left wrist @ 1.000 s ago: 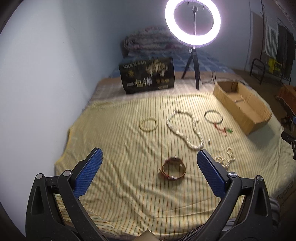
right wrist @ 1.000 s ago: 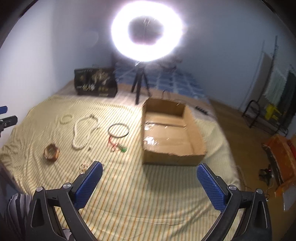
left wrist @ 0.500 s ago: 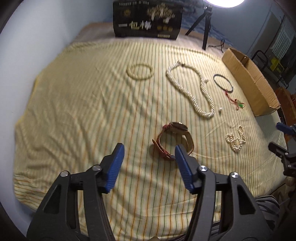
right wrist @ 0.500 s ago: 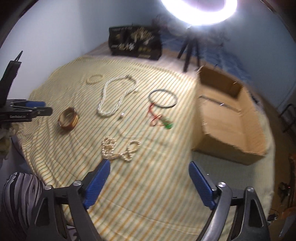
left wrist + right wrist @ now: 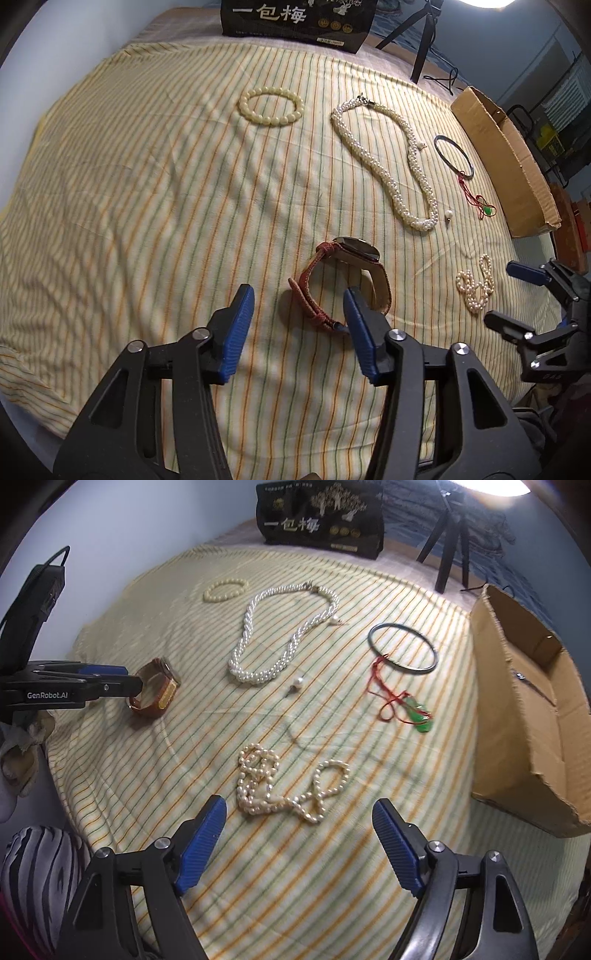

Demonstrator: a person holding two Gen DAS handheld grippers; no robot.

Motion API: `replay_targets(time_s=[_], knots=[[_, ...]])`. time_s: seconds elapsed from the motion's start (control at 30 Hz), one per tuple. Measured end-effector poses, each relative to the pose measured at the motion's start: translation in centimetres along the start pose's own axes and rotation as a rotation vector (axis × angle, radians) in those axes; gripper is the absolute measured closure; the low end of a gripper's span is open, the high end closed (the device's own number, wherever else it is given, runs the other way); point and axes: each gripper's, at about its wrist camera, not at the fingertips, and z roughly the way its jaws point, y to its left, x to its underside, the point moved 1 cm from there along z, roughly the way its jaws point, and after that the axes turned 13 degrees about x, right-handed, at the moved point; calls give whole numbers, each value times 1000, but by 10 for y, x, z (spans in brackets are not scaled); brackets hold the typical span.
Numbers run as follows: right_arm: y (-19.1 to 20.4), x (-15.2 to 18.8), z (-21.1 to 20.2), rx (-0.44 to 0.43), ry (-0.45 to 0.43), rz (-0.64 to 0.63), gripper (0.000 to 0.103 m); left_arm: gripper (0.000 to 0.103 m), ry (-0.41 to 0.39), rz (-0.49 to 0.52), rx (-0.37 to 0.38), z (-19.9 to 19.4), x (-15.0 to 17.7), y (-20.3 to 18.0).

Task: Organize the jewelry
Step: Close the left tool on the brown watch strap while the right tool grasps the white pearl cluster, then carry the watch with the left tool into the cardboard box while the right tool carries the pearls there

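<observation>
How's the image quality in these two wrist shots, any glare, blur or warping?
Left wrist view: sharp, strong fisheye bulge in the striped sheet, ring light clipped at the top edge, soft shadows beside the watch. Right wrist view: blown-out glare at top right, slight softness toward the cardboard box, pearl strand crisp.

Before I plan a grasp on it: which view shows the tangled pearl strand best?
The right wrist view: the tangled pearl strand lies large and central, just ahead of the right gripper, every loop visible. The left wrist view shows it only small near the right edge, loops hard to separate.
</observation>
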Motion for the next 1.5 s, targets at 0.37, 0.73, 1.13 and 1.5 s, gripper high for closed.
replay_targets(time_s=[0.37, 0.73, 1.13, 1.5], knots=[[21, -7, 18, 55, 26, -68, 20, 61, 7, 2, -34, 16, -6, 2], [25, -10, 16, 64, 28, -77, 58, 87, 7, 68, -82, 24, -7, -12], [4, -10, 12, 45, 9, 7, 96, 92, -11, 91, -95, 24, -8, -17], [-16, -8, -24, 2, -73, 109, 98, 93, -33, 114, -88, 10, 2, -27]])
